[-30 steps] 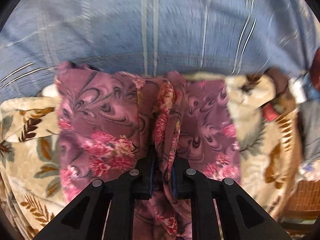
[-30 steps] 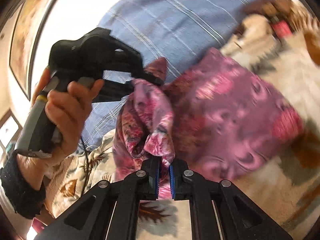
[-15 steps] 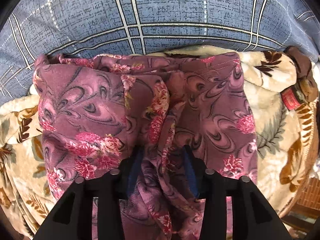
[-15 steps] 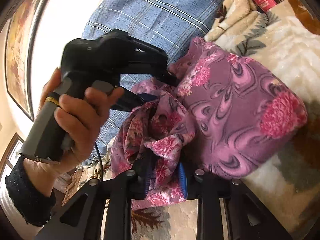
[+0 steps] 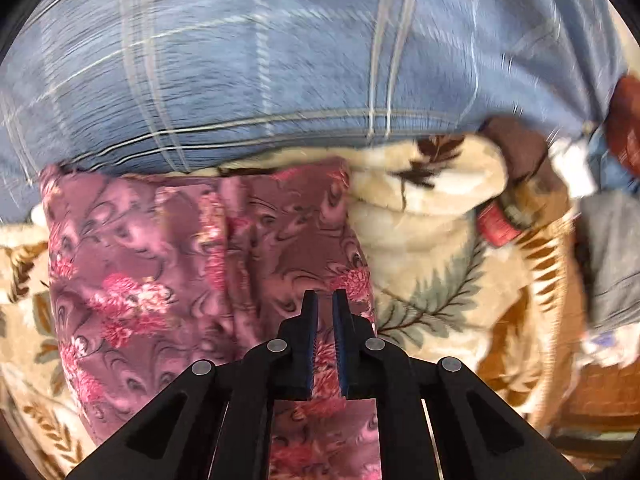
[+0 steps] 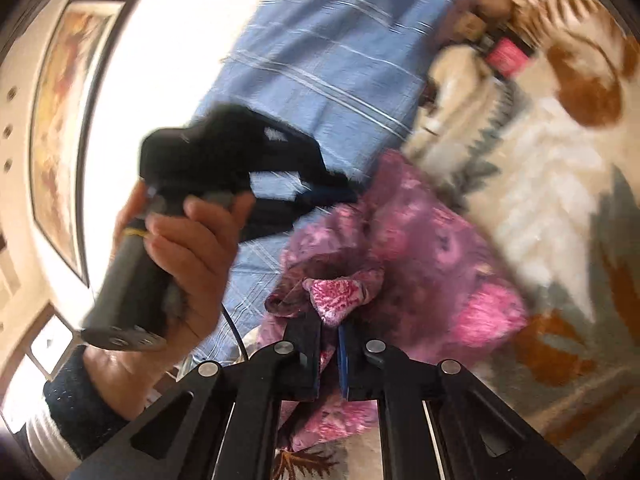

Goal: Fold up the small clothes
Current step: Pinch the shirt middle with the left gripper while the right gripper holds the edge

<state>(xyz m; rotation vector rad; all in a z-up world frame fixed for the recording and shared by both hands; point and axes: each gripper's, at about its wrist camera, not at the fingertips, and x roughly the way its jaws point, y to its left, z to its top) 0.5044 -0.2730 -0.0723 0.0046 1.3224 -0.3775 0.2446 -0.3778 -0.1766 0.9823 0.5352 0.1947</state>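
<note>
The purple floral garment [image 5: 208, 280] lies partly folded on the leaf-patterned blanket [image 5: 440, 280], the left gripper [image 5: 324, 304] closed and empty above it, the right gripper [image 6: 329, 328] pinching a bunched corner, so smoothing and final folds remain

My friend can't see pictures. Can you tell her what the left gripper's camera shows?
The left gripper, its black fingers closed with nothing between them, points down at a purple flowered garment lying on a cream leaf-patterned blanket. A blue checked sheet fills the top, and the picture is blurry.
</note>
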